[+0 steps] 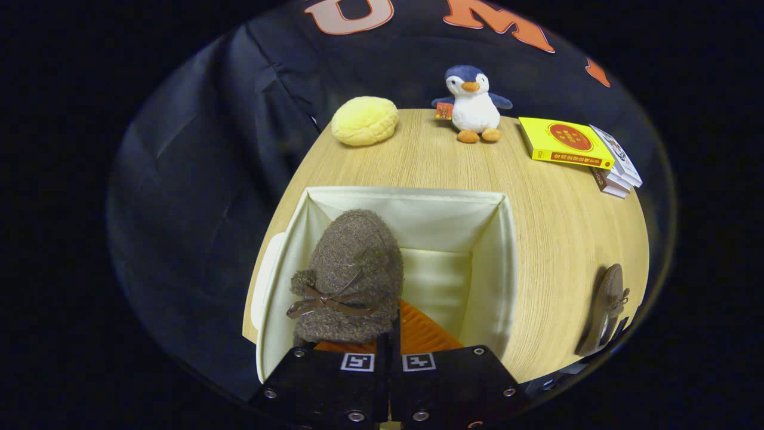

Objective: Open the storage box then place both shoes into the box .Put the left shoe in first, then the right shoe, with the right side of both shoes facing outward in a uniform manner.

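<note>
The box (pixel 412 251) stands open, and the closed fingers (pixel 388 349) grip the first shoe (pixel 352 269) inside it. The second shoe (pixel 606 307) waits on the desk (pixel 561 239), right of the box.

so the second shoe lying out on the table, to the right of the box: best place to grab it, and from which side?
Probably the heel collar of the second shoe, coming from above. It lies on its side on the table, so the opening rim looks like the thinnest part to pinch. The hand-held gripper is closed on the first shoe over the open box, so release first.
</note>
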`<state>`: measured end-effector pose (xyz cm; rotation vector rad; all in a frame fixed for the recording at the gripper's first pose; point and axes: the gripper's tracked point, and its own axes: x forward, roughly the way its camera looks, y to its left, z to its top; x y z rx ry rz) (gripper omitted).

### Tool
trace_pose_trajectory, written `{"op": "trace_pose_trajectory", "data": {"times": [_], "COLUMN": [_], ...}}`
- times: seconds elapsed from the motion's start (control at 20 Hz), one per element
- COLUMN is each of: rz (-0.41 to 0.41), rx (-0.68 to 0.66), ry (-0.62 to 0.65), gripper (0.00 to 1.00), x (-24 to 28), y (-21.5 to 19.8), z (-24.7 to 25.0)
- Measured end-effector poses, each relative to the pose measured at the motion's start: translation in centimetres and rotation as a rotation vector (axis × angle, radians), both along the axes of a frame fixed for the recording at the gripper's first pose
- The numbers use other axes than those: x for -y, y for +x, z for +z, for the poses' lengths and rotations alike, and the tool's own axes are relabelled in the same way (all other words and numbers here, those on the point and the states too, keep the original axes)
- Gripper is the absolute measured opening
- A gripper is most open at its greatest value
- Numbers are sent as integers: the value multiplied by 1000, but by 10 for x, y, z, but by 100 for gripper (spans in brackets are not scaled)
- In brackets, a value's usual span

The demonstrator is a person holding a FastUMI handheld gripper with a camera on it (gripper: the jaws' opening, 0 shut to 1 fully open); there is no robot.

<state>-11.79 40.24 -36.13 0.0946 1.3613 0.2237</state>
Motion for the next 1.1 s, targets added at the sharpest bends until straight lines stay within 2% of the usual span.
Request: {"op": "trace_pose_trajectory", "data": {"times": [0.3, 0.45, 0.6, 0.7, 0.85, 0.95, 1.1], "rz": [0, -4, 29, 42, 46, 52, 46], "rx": [-99, -161, -195, -202, -138, -60, 46], "ry": [-22, 1, 52, 112, 216, 266, 302], "gripper": [5, 17, 22, 32, 62, 74, 85], "x": [-23, -31, -32, -31, -25, -14, 18], "y": [-8, -24, -38, -41, -36, -27, -13], "z": [-42, -52, -46, -32, 3, 28, 62]}}
